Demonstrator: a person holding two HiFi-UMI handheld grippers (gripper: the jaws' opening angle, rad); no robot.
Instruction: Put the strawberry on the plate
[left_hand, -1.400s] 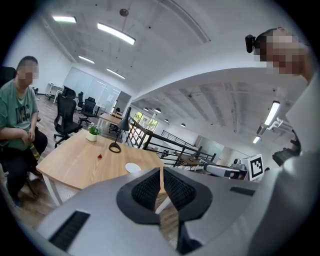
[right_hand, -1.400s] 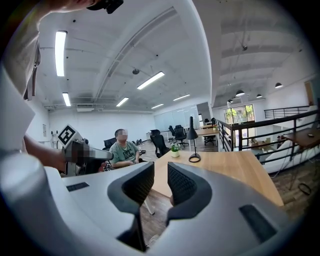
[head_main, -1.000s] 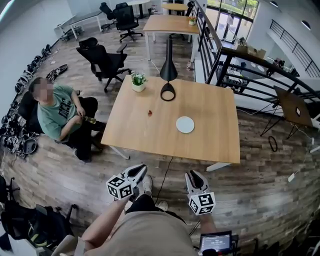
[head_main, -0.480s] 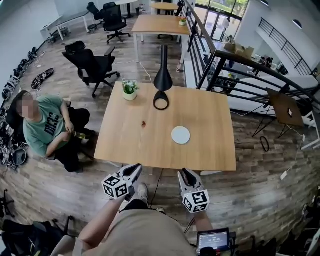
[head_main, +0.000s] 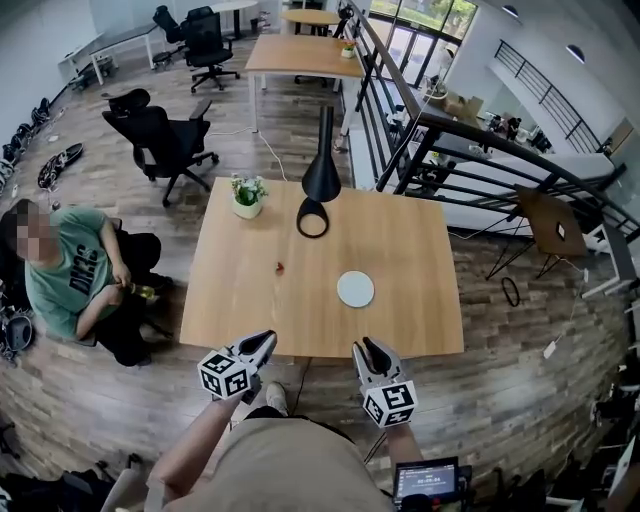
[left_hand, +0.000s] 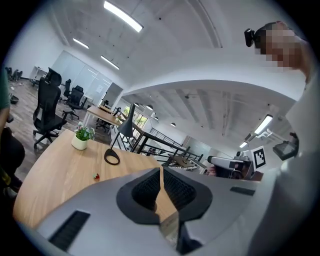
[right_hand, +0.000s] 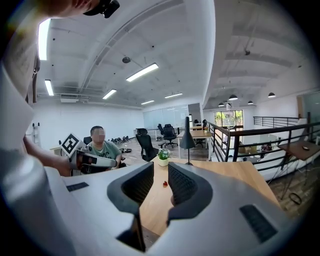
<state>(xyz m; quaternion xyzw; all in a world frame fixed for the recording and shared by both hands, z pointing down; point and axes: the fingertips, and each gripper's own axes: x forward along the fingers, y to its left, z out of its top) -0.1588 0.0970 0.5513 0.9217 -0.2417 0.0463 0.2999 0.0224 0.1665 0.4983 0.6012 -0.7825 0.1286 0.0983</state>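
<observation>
Both grippers are held just short of the near edge of the counter, over plank floor. Left gripper: jaws closed tip to tip, nothing in them. Right gripper: jaws almost together with only a slim gap, empty.

Strawberry lies on bare counter left of centre, well apart from the white plate, which sits nearer the middle. At the far side stand a potted plant and a black lamp with a ring base. Only open counter lies between the grippers and the strawberry and plate.

Around: a seated person in a green shirt off the counter's left side, a black office chair beyond, a dark railing to the right.

Only the head view shows the plate; in both gripper views it is probably hidden behind the jaw bodies. The right gripper view frames the strawberry in the gap between its jaws. The left gripper view has it off to the left of its jaws.
</observation>
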